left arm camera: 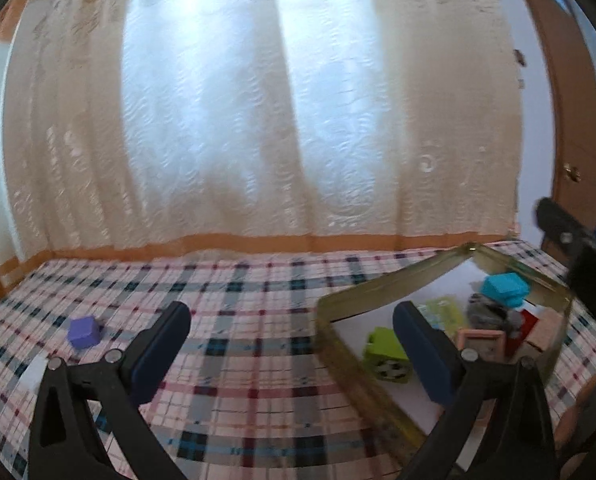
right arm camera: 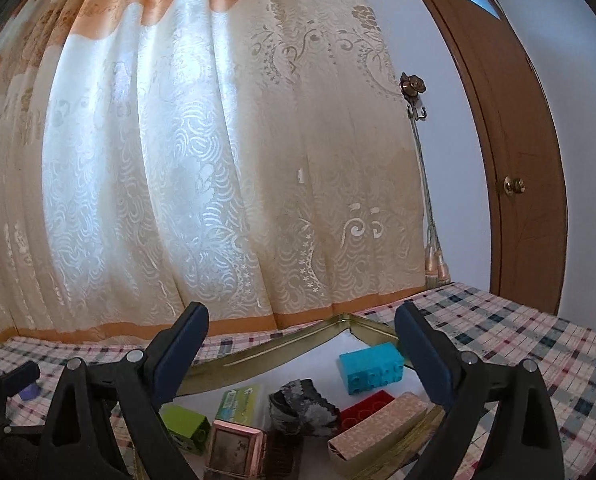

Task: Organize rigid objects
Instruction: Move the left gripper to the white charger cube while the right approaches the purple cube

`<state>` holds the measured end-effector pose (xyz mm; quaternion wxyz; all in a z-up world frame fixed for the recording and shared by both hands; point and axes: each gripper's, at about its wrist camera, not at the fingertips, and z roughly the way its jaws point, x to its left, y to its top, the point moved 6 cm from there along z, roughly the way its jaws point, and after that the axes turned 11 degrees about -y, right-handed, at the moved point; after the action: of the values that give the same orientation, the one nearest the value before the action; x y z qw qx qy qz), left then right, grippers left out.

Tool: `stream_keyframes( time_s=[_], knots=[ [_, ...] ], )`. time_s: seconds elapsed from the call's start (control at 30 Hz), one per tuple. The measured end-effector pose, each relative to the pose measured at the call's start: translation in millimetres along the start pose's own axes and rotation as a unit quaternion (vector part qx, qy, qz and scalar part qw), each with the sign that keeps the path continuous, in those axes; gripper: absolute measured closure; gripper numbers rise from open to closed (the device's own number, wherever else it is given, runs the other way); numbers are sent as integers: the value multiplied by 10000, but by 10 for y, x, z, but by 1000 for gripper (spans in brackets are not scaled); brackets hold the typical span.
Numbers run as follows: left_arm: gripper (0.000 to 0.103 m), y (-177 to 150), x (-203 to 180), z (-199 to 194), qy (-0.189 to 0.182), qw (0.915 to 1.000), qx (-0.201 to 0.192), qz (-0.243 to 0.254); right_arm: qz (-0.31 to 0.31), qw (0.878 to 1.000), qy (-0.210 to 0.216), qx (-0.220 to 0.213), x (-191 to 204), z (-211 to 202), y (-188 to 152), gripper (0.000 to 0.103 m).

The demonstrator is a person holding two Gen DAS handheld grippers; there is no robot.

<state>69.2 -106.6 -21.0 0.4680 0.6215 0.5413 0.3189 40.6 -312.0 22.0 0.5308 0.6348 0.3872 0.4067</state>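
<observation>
A gold metal tray (left arm camera: 361,294) (right arm camera: 266,354) on the plaid cloth holds a blue brick (left arm camera: 503,290) (right arm camera: 371,366), a grey rock (left arm camera: 489,312) (right arm camera: 301,406), a green block (left arm camera: 385,354) (right arm camera: 184,426), a pink box (left arm camera: 481,342) (right arm camera: 234,448), a red brick (right arm camera: 363,410), a beige box (right arm camera: 377,432) and a green card (right arm camera: 240,402). A purple cube (left arm camera: 84,332) lies alone on the cloth, far left. My left gripper (left arm camera: 292,312) is open and empty, between the cube and the tray. My right gripper (right arm camera: 302,312) hovers open and empty over the tray's near side.
The plaid-covered table (left arm camera: 258,360) ends at a cream curtain (left arm camera: 258,120) along the back. A brown door (right arm camera: 517,160) stands at the right. My right gripper's body (left arm camera: 569,248) shows at the right edge of the left wrist view.
</observation>
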Motion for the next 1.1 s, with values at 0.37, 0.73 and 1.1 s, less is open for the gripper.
stream_keyframes(
  time_s=[0.37,0.73,1.1],
  knots=[
    [1,-20,220,67,636,9974,250,-211,-125,9999,99,-65,136,-50,-40,7],
    [1,-10,842,-62,941,9954,154,15,-102,9991,417,-46,267,-154,-62,7],
    [1,-16,1295,-228,971,9949,-13,-282,-505,9972,559,28,692,-229,-150,7]
  ],
)
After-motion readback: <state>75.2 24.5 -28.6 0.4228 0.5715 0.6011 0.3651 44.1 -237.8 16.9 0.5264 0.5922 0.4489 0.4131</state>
